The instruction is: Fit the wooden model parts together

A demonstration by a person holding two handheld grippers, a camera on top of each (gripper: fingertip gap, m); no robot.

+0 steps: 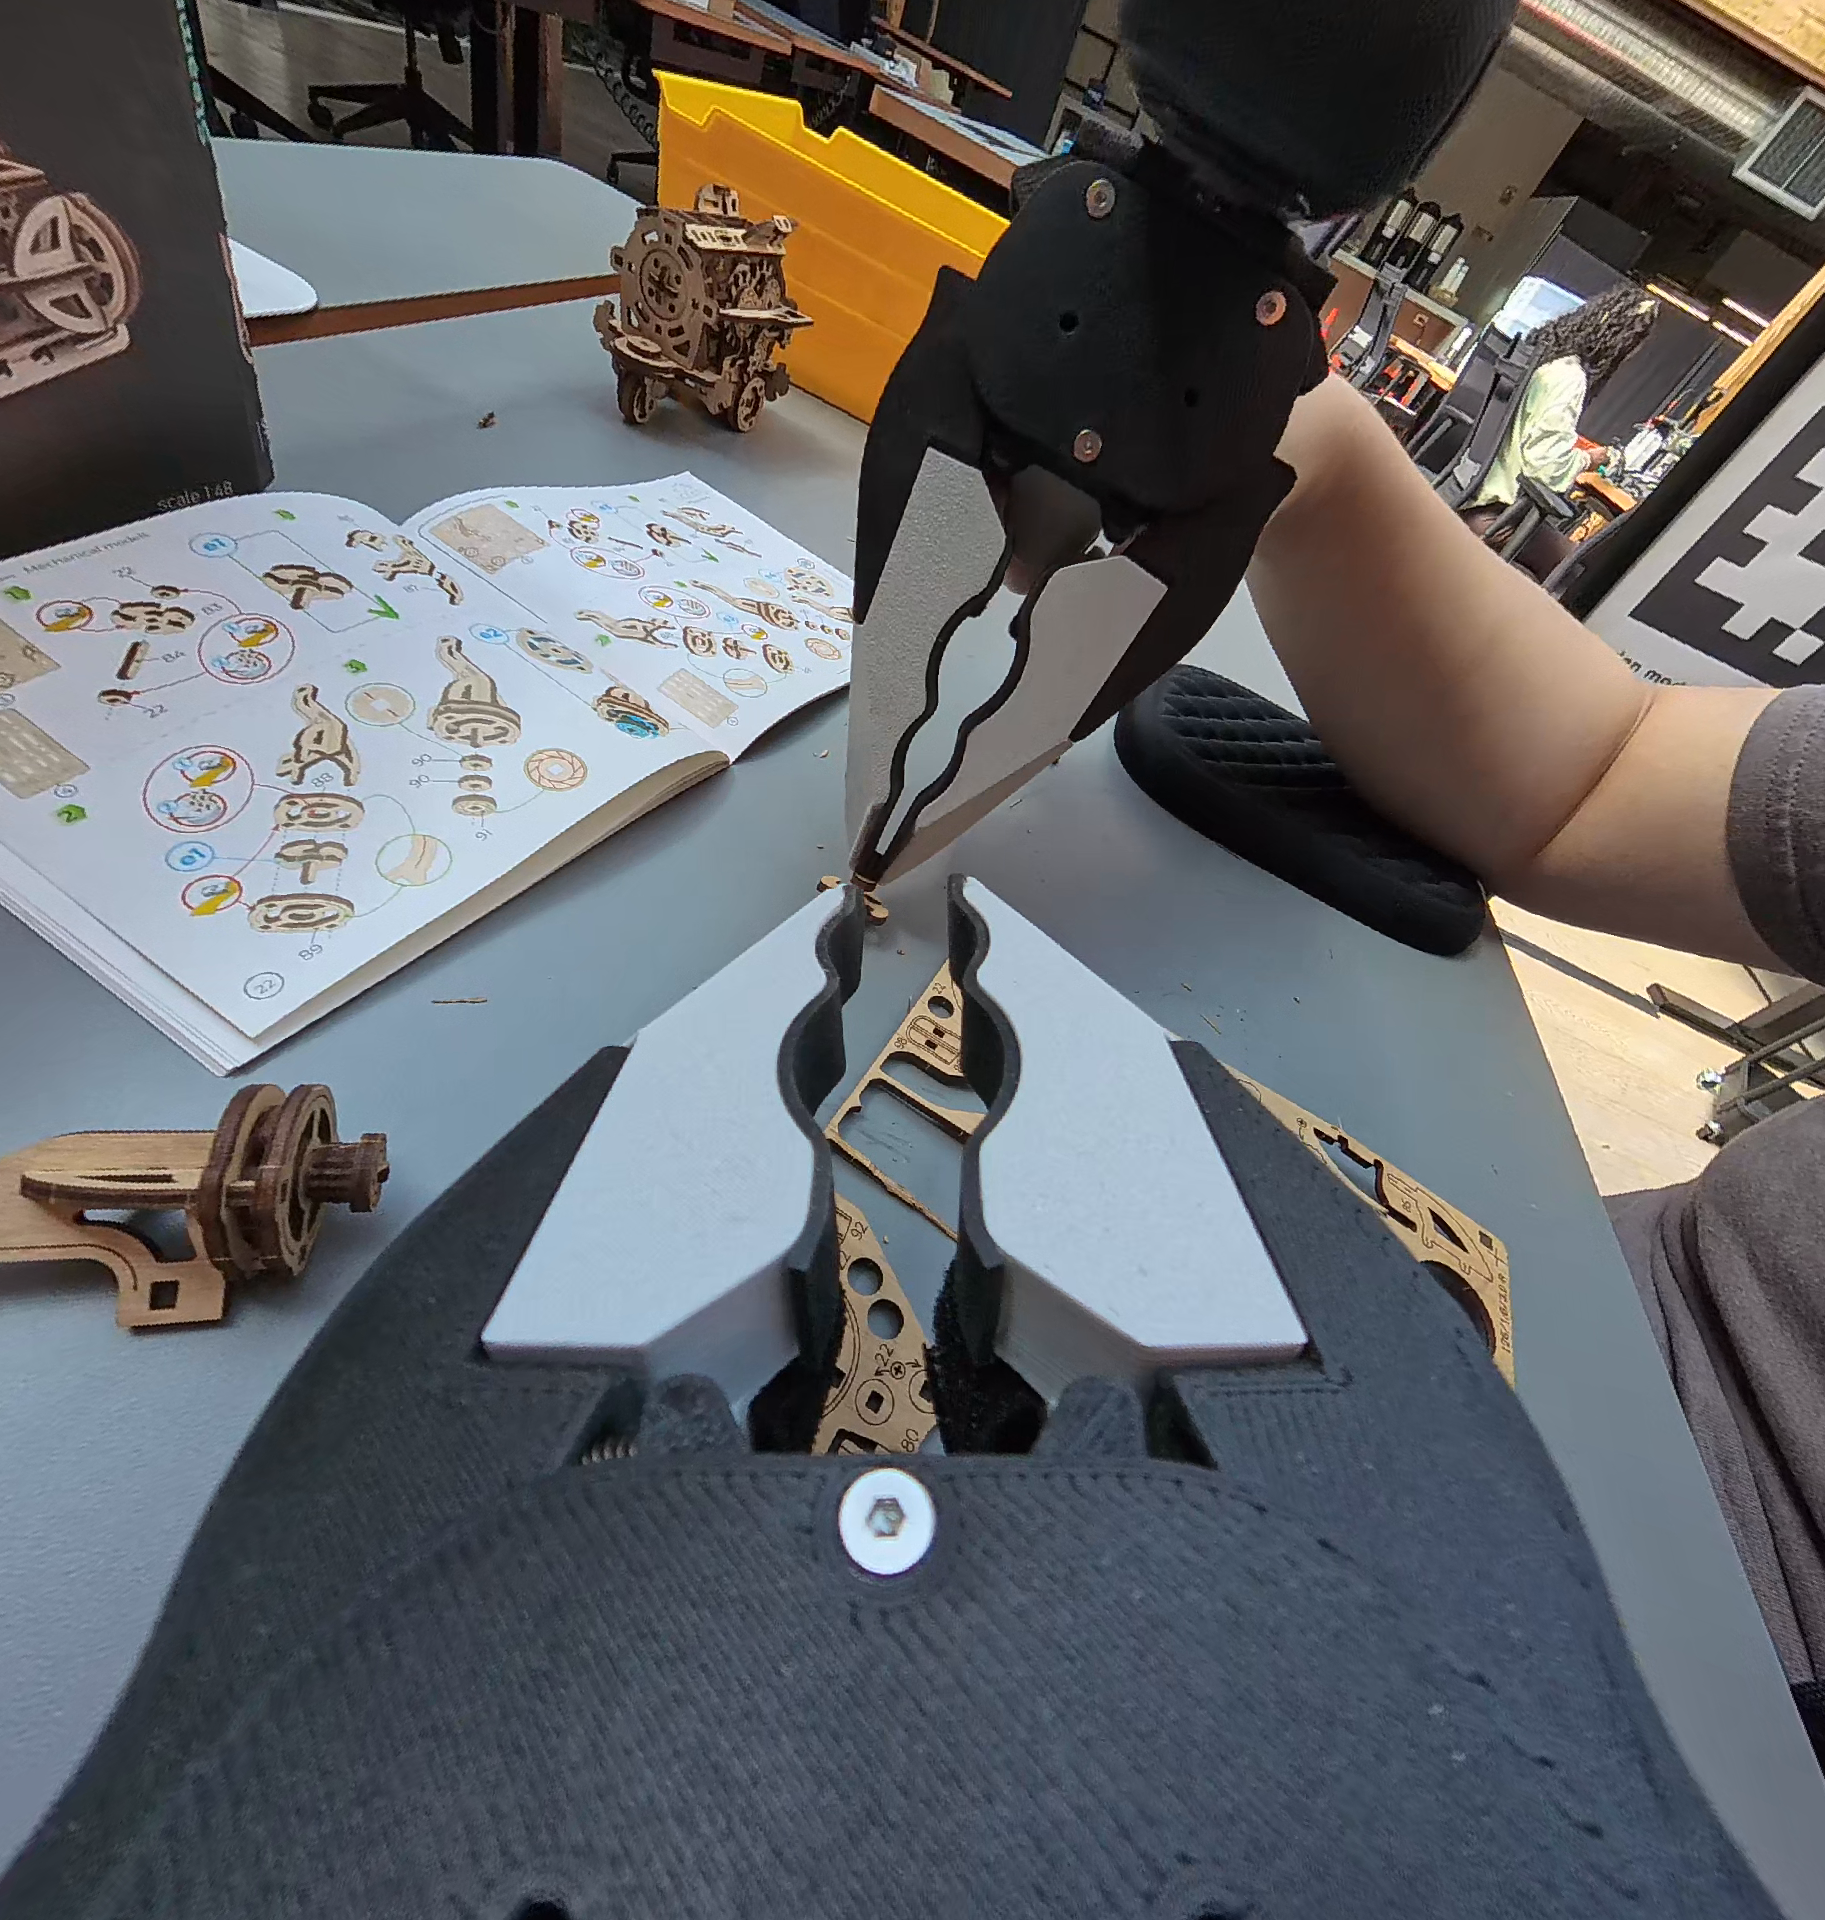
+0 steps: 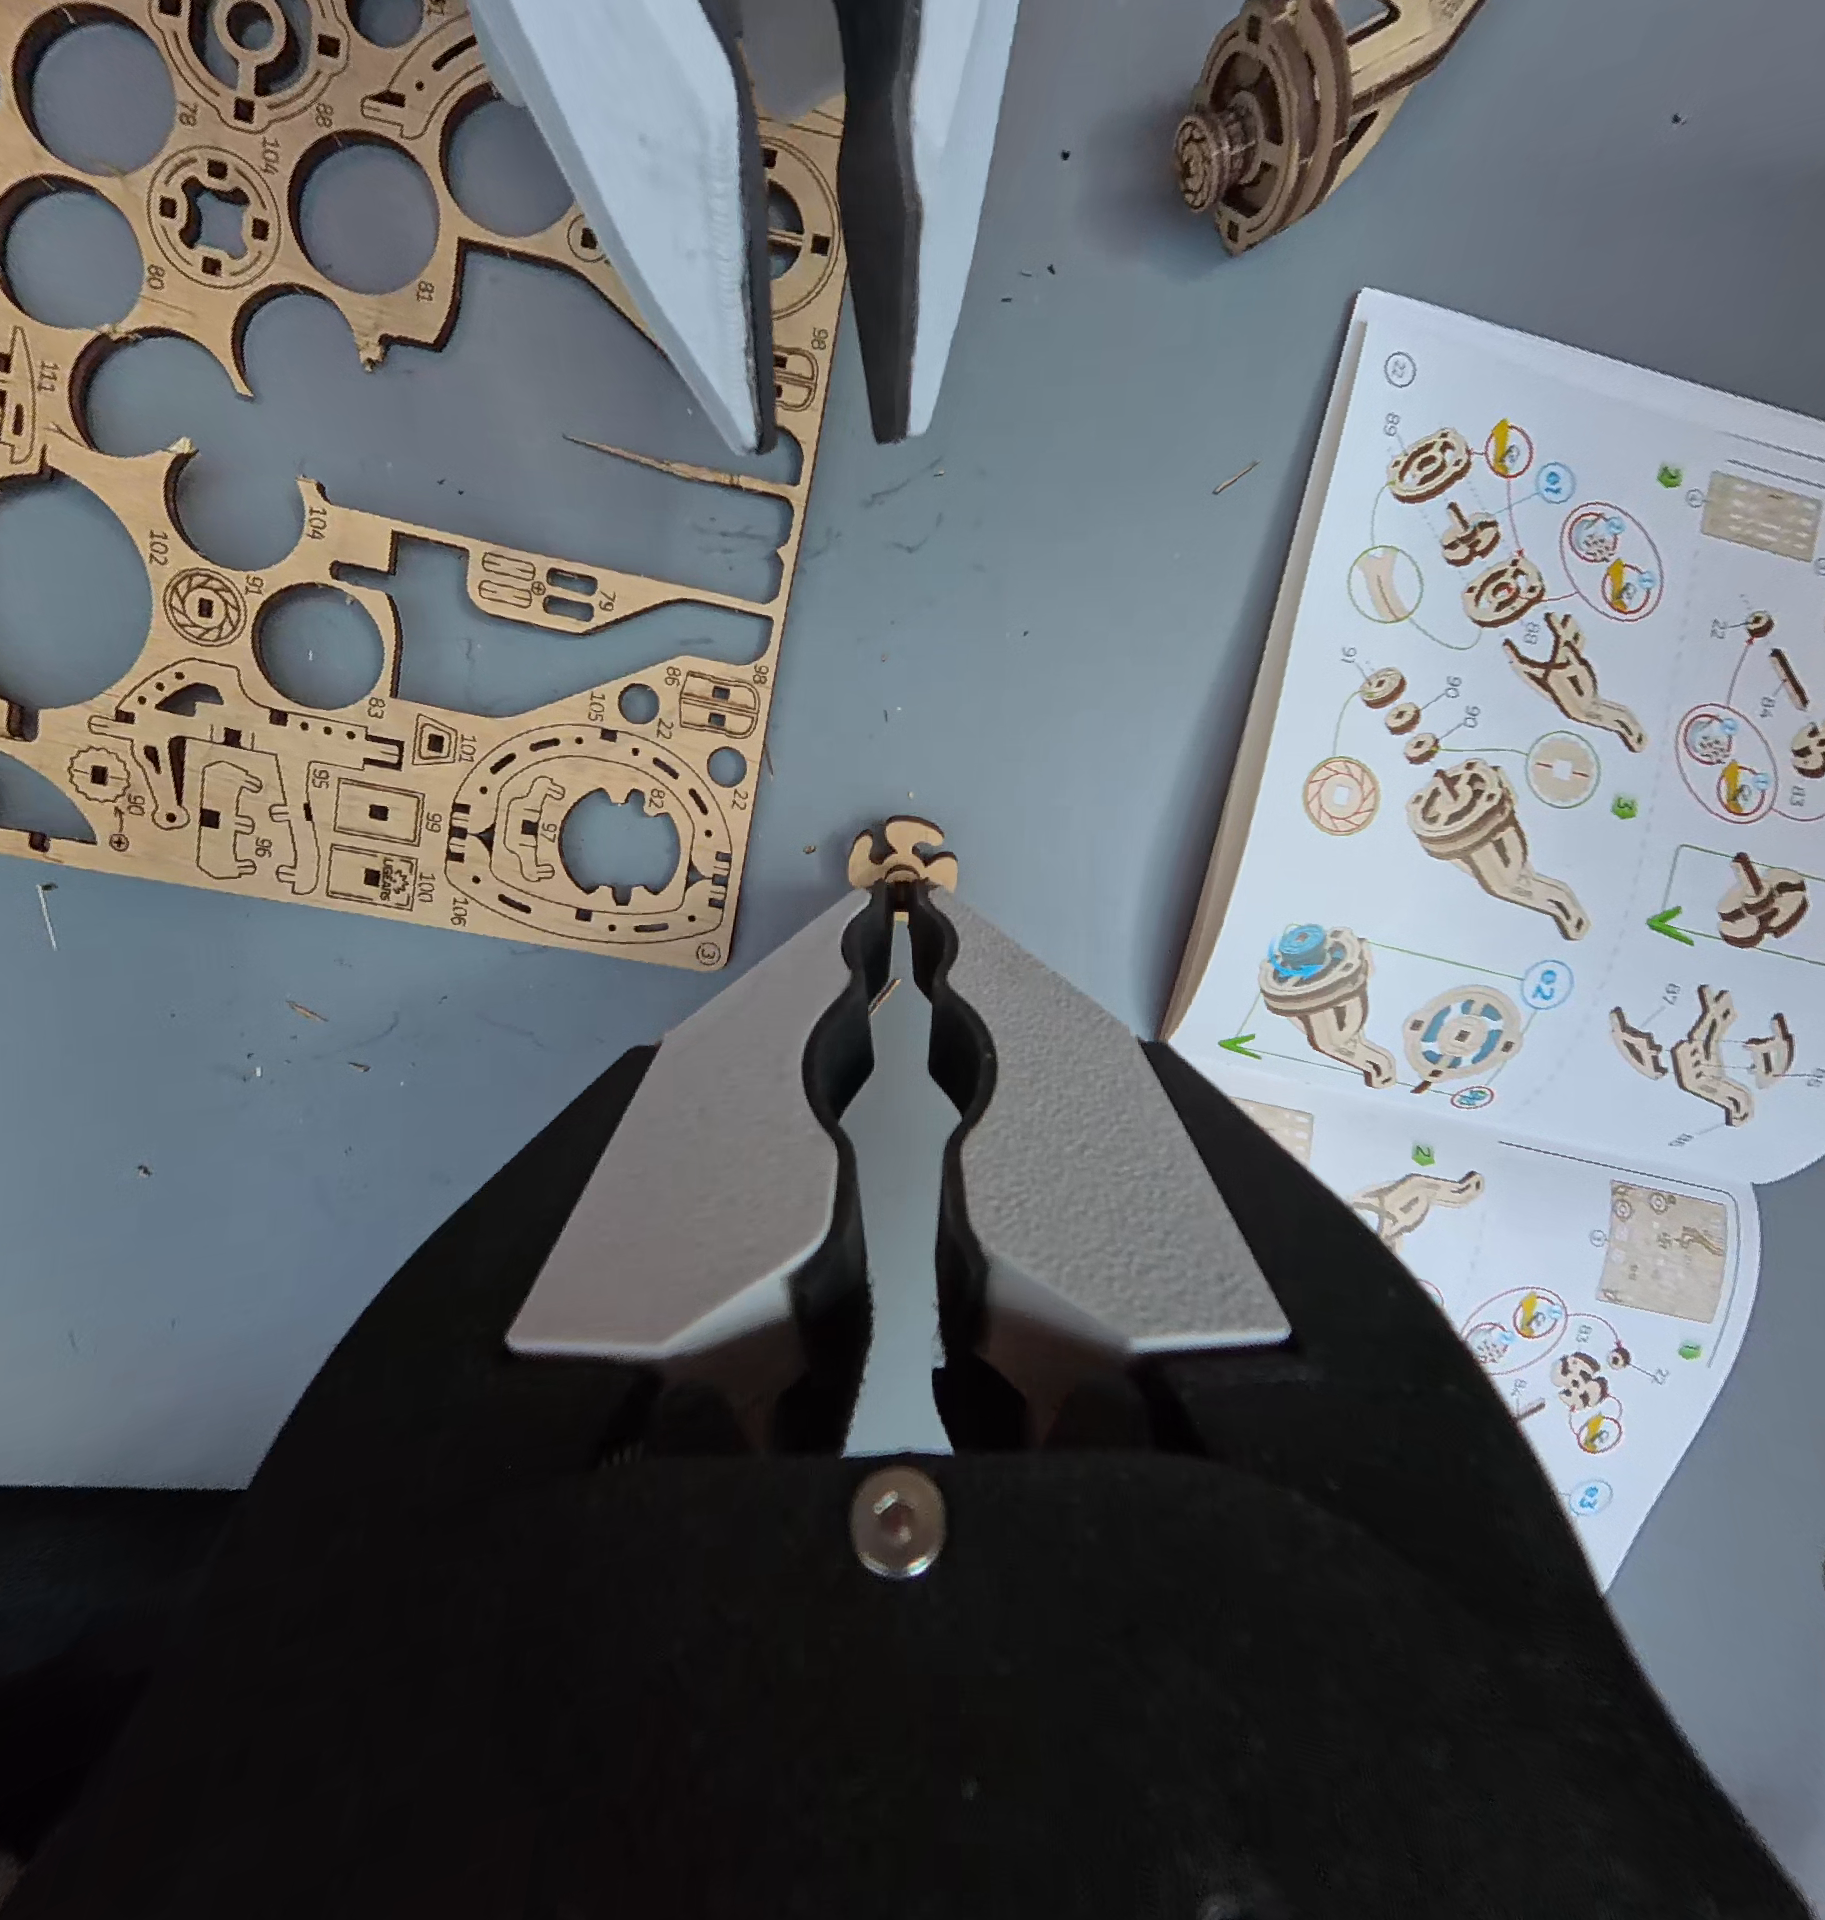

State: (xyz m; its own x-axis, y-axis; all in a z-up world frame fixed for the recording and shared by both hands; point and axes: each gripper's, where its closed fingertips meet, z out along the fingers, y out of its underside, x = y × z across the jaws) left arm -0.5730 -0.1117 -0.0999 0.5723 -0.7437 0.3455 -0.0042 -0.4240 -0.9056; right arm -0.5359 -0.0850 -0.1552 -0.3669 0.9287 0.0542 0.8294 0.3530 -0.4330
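Observation:
My right gripper (image 2: pixel 903 906) is shut on a small round wooden part (image 2: pixel 902 854), pinched at its very tips just above the grey table (image 2: pixel 1043 644). In the left wrist view the right gripper (image 1: pixel 868 871) points down from above, with the small part (image 1: pixel 858 889) at its tips. My left gripper (image 1: pixel 903 902) is open and empty, its fingertips right beside that part. In the right wrist view the left gripper (image 2: pixel 825 436) hangs at the top, over the edge of the laser-cut wooden sheet (image 2: pixel 368 623).
A wheel-and-arm wooden subassembly (image 1: pixel 243 1195) lies at left; it also shows in the right wrist view (image 2: pixel 1272 135). An open instruction booklet (image 1: pixel 368 727) lies beyond it. A finished wooden model (image 1: pixel 700 301), a yellow bin (image 1: pixel 814 249), the kit box (image 1: pixel 87 260) and a black pad (image 1: pixel 1292 800) stand farther back. There is about 8 cm between the tips of the two grippers. The wheel-and-arm wooden subassembly (image 1: pixel 243 1195) lies around 11 cm away from my left fingertips.

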